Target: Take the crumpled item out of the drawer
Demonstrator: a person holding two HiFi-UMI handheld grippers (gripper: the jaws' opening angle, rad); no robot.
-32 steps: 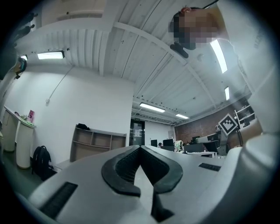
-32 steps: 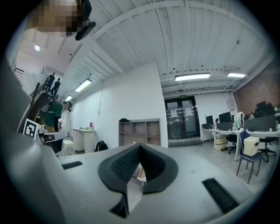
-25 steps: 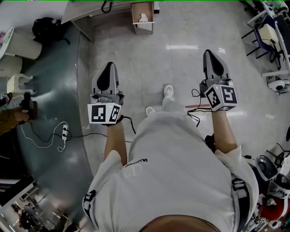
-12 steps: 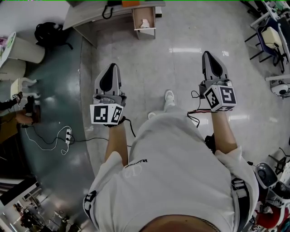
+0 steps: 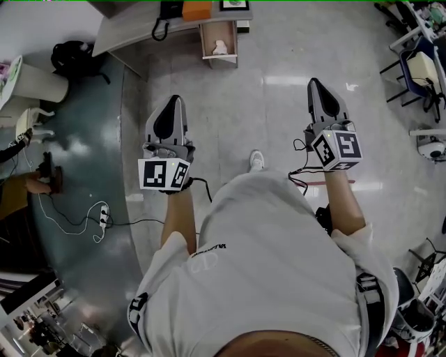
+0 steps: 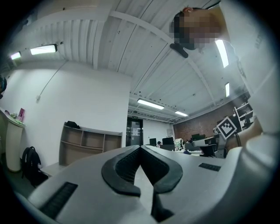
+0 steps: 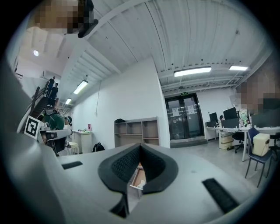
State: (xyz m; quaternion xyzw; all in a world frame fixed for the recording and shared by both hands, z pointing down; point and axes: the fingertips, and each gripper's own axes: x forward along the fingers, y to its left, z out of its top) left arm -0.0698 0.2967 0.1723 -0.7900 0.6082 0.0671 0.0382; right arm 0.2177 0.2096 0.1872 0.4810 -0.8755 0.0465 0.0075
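In the head view an open wooden drawer juts from a desk at the top, far ahead of me. A white crumpled item lies inside it. My left gripper and right gripper are held out in front of the person's body, well short of the drawer, both shut and empty. In the left gripper view the left gripper shows its pads meeting. The right gripper is shut too, and below its tips the distant drawer and the crumpled item show through the gap.
A telephone and an orange box sit on the desk. A black backpack lies at the left. A cable with a power strip trails over the floor. Chairs stand at the right. A person's hand is at the far left.
The person has stepped forward: the desk and the drawer have slid further into view at the top. Both grippers have stayed shut and held out in front.
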